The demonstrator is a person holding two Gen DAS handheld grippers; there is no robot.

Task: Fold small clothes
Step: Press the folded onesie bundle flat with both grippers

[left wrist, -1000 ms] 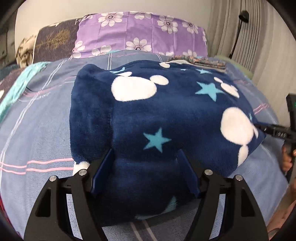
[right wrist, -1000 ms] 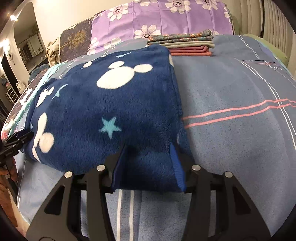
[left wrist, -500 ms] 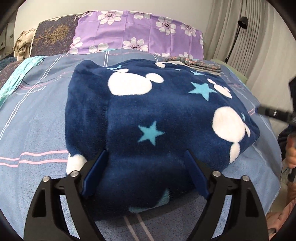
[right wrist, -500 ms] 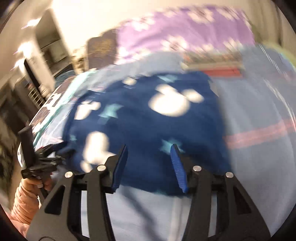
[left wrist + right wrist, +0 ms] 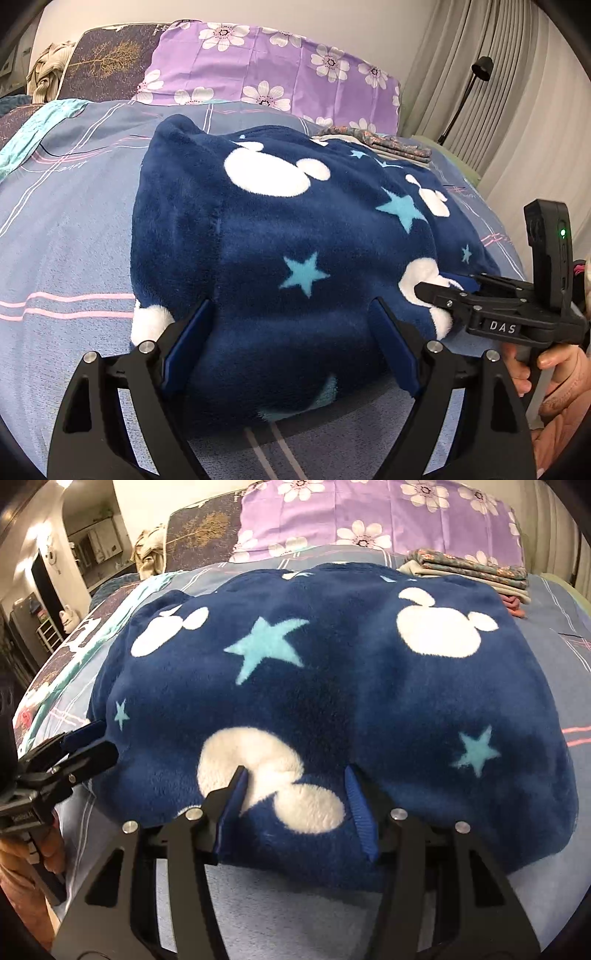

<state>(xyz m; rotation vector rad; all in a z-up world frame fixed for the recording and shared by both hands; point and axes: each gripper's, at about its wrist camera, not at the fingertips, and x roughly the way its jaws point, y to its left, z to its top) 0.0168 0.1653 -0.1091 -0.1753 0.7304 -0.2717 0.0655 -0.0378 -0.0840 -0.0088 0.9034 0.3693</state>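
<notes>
Claws spread apart at near edge of folded navy fleece garment on bed: left claw just widened, right claw likewise, fleece between both, unclamped.

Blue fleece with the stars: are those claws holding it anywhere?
Left gripper holds nothing: its jaws have just been opening and straddle the near edge of the blue fleece. Right gripper has that edge between its fingers, but a grip cannot be told.

A bed covered by a blue-grey striped sheet is seen, on which a folded navy fleece garment, a stack of folded clothes and purple floral pillows are laid.
</notes>
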